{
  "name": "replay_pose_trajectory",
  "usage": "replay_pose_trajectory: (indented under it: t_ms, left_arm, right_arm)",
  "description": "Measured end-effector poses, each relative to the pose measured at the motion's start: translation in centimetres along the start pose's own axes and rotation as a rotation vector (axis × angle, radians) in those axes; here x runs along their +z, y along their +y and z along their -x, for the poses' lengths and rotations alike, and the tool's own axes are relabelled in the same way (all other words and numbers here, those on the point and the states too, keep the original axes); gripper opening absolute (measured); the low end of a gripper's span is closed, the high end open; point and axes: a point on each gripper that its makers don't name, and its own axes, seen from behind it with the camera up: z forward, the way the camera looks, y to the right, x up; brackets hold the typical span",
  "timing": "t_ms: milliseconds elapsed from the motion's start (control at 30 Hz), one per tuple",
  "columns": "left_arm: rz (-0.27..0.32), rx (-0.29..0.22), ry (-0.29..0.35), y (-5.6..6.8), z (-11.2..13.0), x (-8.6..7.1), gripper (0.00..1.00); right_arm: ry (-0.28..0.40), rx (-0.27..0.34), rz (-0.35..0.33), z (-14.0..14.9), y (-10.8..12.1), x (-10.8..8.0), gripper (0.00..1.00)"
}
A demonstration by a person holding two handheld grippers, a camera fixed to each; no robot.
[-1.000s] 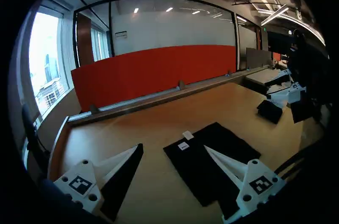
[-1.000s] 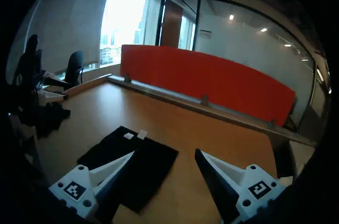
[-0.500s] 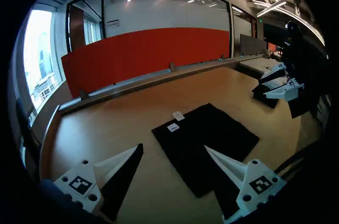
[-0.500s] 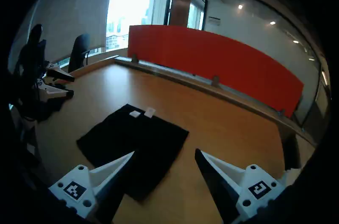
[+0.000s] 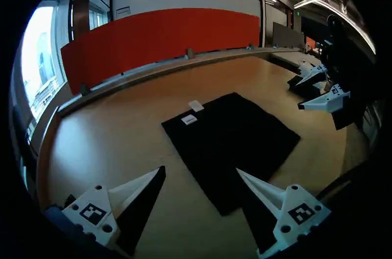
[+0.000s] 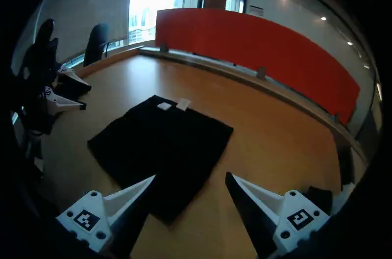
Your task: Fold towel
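Black towel (image 5: 230, 151) flat, tagged short edge farthest

no readable text; the white tags (image 5: 189, 119) on the towel (image 5: 235, 146) are too small.

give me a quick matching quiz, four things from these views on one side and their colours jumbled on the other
Things:
1. towel
2. partition at the far edge of the table
3. table
4. tags at the towel's far edge

Colours:
a. white
b. light wood brown
c. black
d. red

Pairs: 1-c, 2-d, 3-b, 4-a
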Motion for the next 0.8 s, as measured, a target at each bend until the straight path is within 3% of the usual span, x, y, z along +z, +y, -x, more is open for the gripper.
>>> replay_pose_trajectory:
  t_ms: [400,800]
  left_arm:
    - [0.057,0.03,-0.083,2.0,4.0,2.0,0.95]
    - [0.102,0.04,-0.166,3.7,7.9,3.0,0.95]
  right_arm:
    - [-0.077,-0.017,-0.036,3.7,-1.5,1.7,1.0]
    - [-0.146,-0.018,-0.066,7.2,-2.3,2.0,1.0]
